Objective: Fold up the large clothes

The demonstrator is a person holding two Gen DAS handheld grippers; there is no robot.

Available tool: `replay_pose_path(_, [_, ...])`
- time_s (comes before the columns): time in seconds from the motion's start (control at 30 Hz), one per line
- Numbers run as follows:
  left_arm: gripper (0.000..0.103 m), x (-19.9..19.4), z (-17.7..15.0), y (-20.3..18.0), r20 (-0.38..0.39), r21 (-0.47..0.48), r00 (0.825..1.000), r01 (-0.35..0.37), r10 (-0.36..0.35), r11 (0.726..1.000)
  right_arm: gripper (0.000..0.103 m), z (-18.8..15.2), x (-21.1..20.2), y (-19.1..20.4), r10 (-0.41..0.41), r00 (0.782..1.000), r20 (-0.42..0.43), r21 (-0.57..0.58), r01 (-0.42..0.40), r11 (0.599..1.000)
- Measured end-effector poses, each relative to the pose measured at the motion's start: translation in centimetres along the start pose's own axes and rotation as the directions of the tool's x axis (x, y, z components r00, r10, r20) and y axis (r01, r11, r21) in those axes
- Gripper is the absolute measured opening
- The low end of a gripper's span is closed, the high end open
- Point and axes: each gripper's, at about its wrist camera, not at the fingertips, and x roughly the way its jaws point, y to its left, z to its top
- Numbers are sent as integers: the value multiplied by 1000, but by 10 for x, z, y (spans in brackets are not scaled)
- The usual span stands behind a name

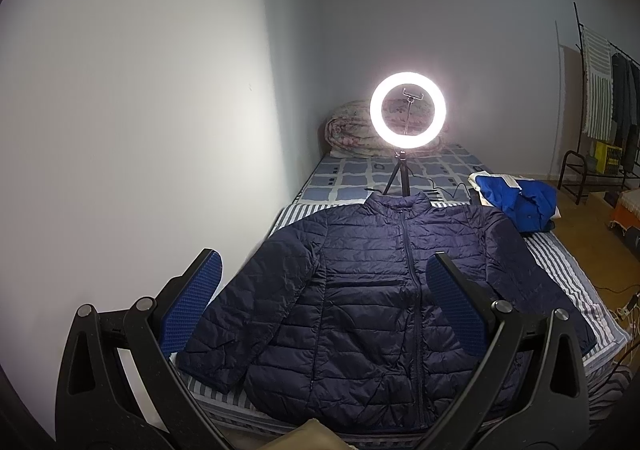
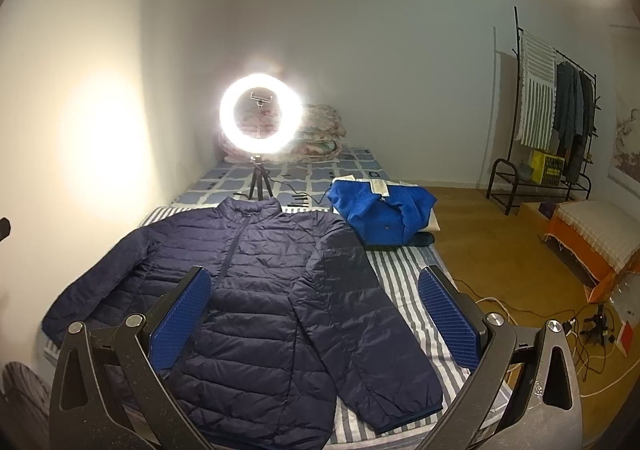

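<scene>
1. The bed [image 2: 404, 270] carries a grey-and-white striped sheet near the cameras and a blue checked cover [image 2: 320, 170] beyond it.
2. A navy quilted jacket [image 2: 256, 290] lies flat, zipped, collar at 12 o'clock, sleeves spread.
3. At 2 o'clock of the jacket sits a bunched blue garment [image 2: 380, 218].
4. At 12 o'clock stands a lit ring light [image 2: 260, 118] on a small tripod, and behind it a folded floral quilt [image 2: 324, 130].

You've got a navy quilted puffer jacket [image 1: 384, 302] [image 2: 256, 310] spread flat, front up, on the striped bedsheet. Zipper is closed, collar points away from you toward the far end, both sleeves angle down and out beside the body, hem nearest you.
</scene>
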Motion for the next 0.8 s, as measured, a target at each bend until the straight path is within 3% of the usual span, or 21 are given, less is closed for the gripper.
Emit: replay_pose_path(0.8, [103,0,-4,6,-11,-2,1000,4,-4,1000,102,3,1,17,21,1000,-7,-33,-21,999])
